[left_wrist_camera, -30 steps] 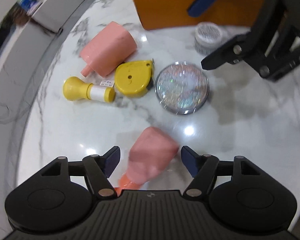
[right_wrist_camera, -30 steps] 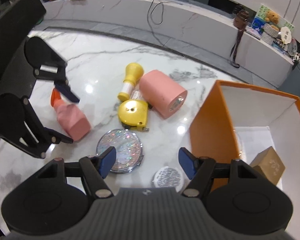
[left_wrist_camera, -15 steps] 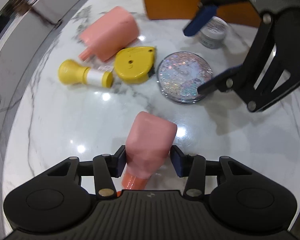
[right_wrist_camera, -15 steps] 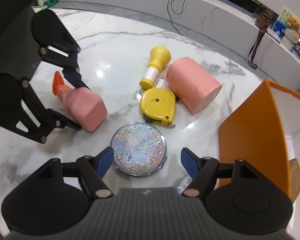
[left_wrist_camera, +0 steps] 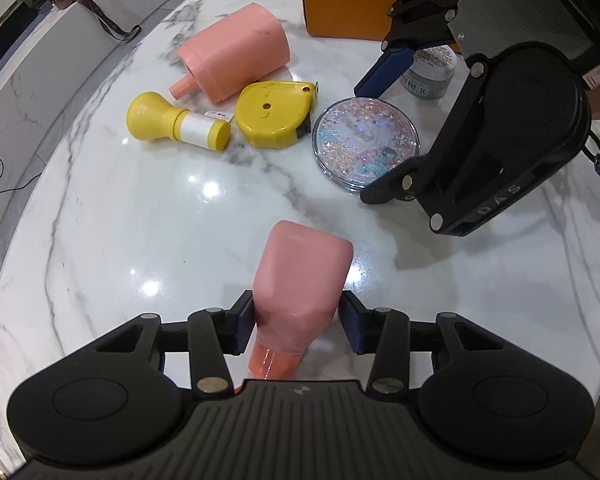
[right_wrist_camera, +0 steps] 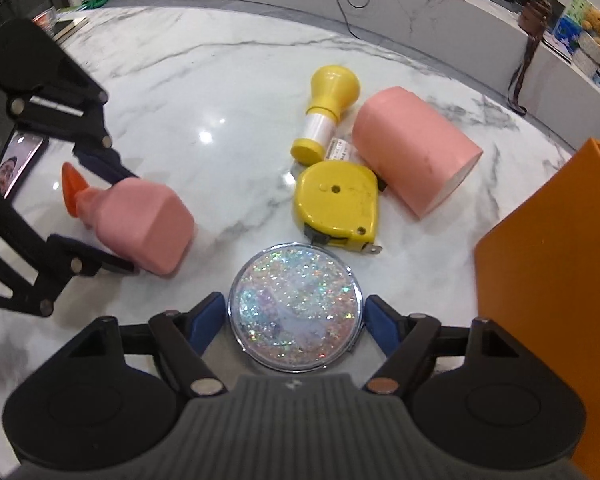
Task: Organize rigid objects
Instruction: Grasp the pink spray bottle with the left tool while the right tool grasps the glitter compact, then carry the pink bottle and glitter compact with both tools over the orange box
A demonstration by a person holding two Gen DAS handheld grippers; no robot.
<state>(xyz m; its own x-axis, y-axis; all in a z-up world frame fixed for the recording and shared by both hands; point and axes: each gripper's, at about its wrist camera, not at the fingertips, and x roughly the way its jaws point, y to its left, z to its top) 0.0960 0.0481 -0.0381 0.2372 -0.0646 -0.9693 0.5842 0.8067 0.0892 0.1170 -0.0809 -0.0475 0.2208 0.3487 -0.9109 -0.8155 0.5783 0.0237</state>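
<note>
While my left gripper (left_wrist_camera: 296,326) pinches the small pink bottle (left_wrist_camera: 302,292) by its shoulder on the marble table (left_wrist_camera: 100,240), I should squeeze squarely before lifting, since the tapered body could slip. My right gripper (right_wrist_camera: 296,322) is spread wide, its blue pads flanking the glitter compact mirror (right_wrist_camera: 296,306) without touching; I should lower and centre it, then close on the rim. Compared with half a second ago, the right gripper has come down around the mirror, and the left has stayed clamped. An orange box (right_wrist_camera: 540,280) waits nearby.
</note>
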